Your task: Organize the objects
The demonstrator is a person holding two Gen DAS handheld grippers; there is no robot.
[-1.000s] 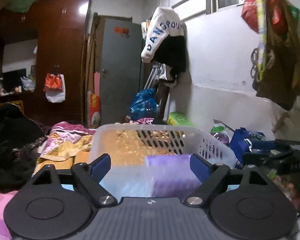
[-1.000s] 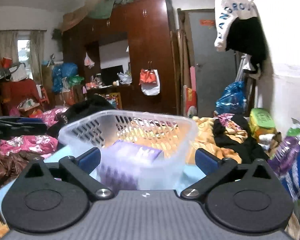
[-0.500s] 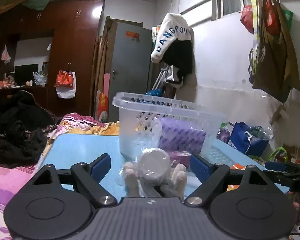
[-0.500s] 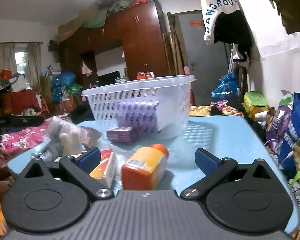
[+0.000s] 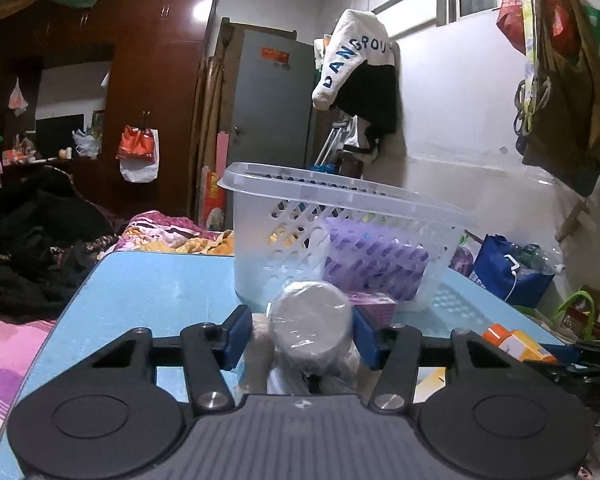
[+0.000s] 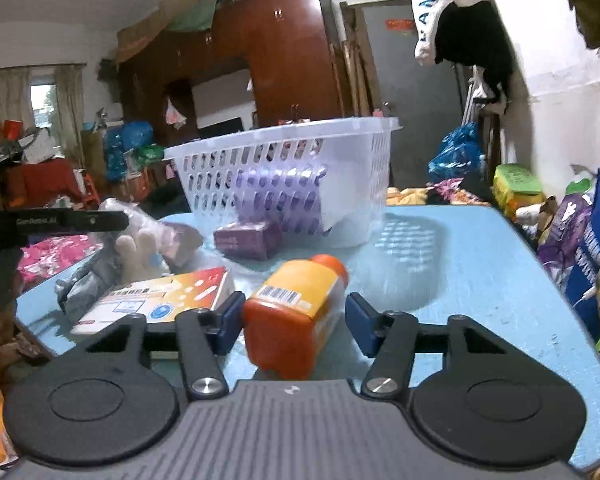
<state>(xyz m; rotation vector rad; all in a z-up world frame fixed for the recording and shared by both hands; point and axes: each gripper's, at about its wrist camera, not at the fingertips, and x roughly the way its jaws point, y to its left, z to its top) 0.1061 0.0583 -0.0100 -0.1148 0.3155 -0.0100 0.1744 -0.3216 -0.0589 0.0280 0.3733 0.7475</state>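
Left gripper (image 5: 302,336): fingers spread on either side of a plastic-wrapped plush toy (image 5: 310,322) lying on the blue desk (image 5: 148,280); whether the pads touch the toy cannot be told; right gripper (image 6: 294,322): fingers apart around an orange bottle (image 6: 296,308) lying on its side, a gap showing at the right pad; white basket (image 6: 292,180) stands behind on the desk, a purple pack (image 6: 280,196) inside it; a small purple box (image 6: 248,238) lies just in front of the basket; a white-and-orange box (image 6: 160,298) lies just beside the bottle.
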